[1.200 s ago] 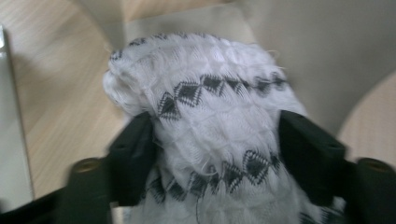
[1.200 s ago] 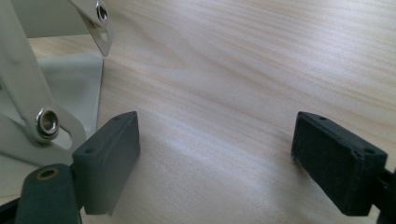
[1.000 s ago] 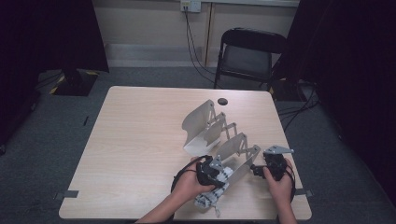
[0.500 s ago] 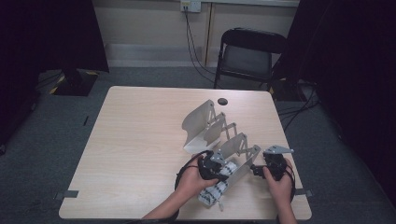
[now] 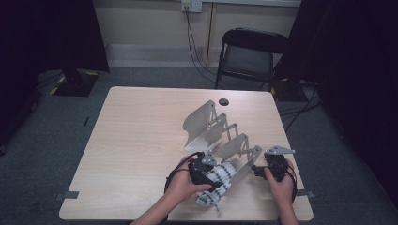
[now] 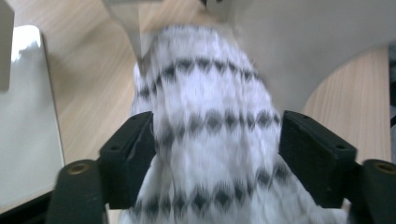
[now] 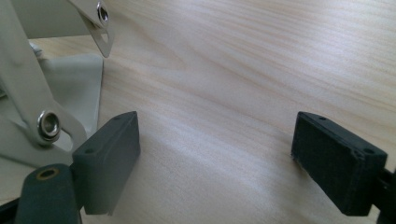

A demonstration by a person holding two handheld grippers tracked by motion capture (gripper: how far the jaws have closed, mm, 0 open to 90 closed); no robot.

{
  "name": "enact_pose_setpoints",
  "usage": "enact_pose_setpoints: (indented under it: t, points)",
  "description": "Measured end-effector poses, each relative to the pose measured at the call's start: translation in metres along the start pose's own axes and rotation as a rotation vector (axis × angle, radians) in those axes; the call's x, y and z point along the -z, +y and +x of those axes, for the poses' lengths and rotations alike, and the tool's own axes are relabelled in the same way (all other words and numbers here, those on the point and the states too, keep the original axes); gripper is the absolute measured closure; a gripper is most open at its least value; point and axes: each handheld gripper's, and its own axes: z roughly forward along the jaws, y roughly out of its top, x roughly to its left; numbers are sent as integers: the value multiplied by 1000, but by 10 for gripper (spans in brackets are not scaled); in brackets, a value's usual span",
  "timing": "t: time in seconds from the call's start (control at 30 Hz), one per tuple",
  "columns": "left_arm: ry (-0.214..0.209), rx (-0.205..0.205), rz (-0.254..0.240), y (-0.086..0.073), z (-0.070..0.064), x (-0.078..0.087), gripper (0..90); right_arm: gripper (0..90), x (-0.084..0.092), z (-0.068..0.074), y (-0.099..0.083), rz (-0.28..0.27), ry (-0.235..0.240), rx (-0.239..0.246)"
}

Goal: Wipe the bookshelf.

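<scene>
The pale wooden table (image 5: 141,154) carries a long white folding rack of hinged plates (image 5: 220,136), running from the middle of the table toward the near right, and that rack is the stage here. A white knitted cloth with dark grey diamond bands (image 5: 218,180) is draped over the rack's nearest plate, spilling down toward the near edge of the table.

Now the change: the left gripper (image 5: 206,171) has just been opening its jaws. Half a second back it sat pinched tight on the knit; in the left gripper view the two black pads now stand apart with the cloth (image 6: 210,135) between them, bulging up to the pads but no longer squeezed. So that's a release, by my reading: the cloth is placed on the plate and left to hang there by its own weight. The hand has also shifted a touch toward the rack compared with the picture from a second ago.

On the right, the right gripper (image 5: 274,165) sits where it was, just beside the rack's near right end, jaws wide apart over bare wood (image 7: 233,93), holding nothing. A small black round disc (image 5: 223,101) lies at the far edge, untouched.
</scene>
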Motion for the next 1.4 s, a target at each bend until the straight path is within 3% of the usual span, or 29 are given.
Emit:
enact_pose_setpoints:
  t: [0.13, 0.17, 0.2, 0.27, 0.4, 0.47, 0.7, 1.03, 1.23, 1.4]
  points:
    - [3, -11, 55, -7, -3, -12, 230, 150, 0, 0, 0, 0, 0, 0]
    - [-14, -33, 71, -9, -3, -15, 287, 149, 0, 0, 0, 0, 0, 0]
    - [-2, -70, 46, -10, -5, -17, 358, 150, 0, 0, 0, 0, 0, 0]
    - [-19, -80, 52, -9, -4, -16, 443, 149, 0, 0, 0, 0, 0, 0]
    - [-65, -88, 65, -4, -8, -17, 711, 149, 0, 0, 0, 0, 0, 0]
    - [-60, -110, 72, -2, -8, -17, 754, 150, 0, 0, 0, 0, 0, 0]
    - [-116, -85, 15, 10, -8, -14, 778, 150, 0, 0, 0, 1, 0, 0]
    - [-159, -89, -32, 42, -12, 5, 778, 150, -1, 0, 1, 1, 1, 1]
    - [-154, -92, -59, 65, -12, 23, 778, 149, -1, 0, 1, 0, 2, 1]
    - [-150, -90, -113, 87, -13, 40, 777, 150, -1, 1, 1, 0, 2, 1]
